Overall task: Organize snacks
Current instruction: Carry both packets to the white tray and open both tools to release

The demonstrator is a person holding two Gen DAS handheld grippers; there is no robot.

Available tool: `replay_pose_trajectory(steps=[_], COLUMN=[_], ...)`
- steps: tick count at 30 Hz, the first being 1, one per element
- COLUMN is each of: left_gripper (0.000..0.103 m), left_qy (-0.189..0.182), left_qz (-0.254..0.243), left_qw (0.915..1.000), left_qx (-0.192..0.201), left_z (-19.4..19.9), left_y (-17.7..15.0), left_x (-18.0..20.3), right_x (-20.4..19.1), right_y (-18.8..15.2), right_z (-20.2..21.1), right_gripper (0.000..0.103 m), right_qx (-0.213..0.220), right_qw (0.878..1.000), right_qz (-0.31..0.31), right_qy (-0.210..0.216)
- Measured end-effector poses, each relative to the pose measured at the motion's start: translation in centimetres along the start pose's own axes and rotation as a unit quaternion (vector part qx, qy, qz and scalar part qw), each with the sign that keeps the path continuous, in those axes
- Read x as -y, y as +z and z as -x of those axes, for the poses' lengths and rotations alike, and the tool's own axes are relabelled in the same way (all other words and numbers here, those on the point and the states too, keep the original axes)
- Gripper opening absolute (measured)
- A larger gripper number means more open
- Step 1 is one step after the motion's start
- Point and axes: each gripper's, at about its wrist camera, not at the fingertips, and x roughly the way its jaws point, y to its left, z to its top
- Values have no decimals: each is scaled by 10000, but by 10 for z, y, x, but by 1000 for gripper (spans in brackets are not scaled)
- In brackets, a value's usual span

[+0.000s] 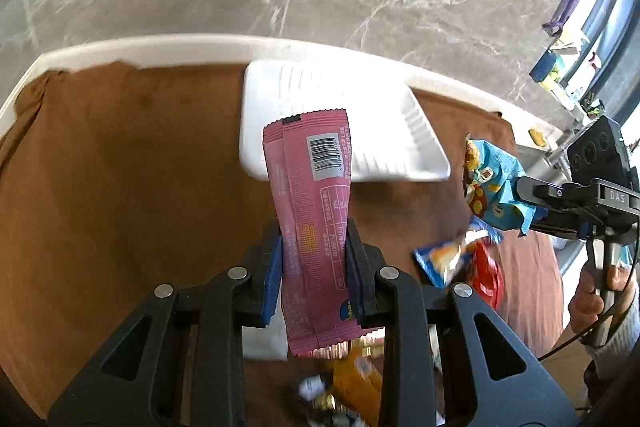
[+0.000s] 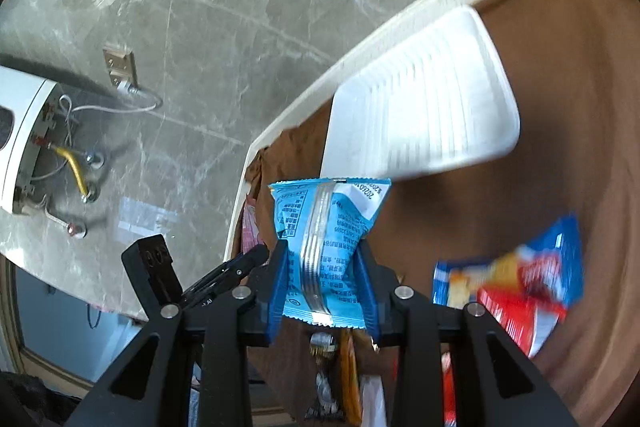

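While my left gripper (image 1: 314,259) clamps a pink snack bar (image 1: 312,211) upright above the brown cloth (image 1: 120,187), my right gripper (image 2: 322,279) pinches a blue snack packet (image 2: 328,239). Beyond both, a white tray (image 1: 340,107) sits at the far edge; loose snacks (image 1: 460,263) lie right.

pink wrapper (image 1: 312,195) | blue packet (image 2: 330,243) | white ribbed tray (image 1: 340,115) | brown cloth (image 1: 132,167)
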Motion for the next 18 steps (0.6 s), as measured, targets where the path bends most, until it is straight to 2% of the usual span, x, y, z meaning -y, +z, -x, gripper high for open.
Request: replay_pose_trajectory(steps=[10,15,18], left_gripper=[25,26,28], left_qy=[-85,17,130], left_qz=[-339,-415,-480], left_qw=[9994,9989,9982], left_qx=[-16,-217,-341], left_z=[-64,-108,-131], left_y=[80,104,111], left_x=[-1,-4,-7], right_x=[14,33,44], right_y=[65,91,102], right_z=[-28,-49,-60], right_gripper=[35,35,36], right_qx=[151,99,85], right_qw=[9991,9978,9953], right_qz=[28,-97,-103], right_qy=[-397,-655,-957])
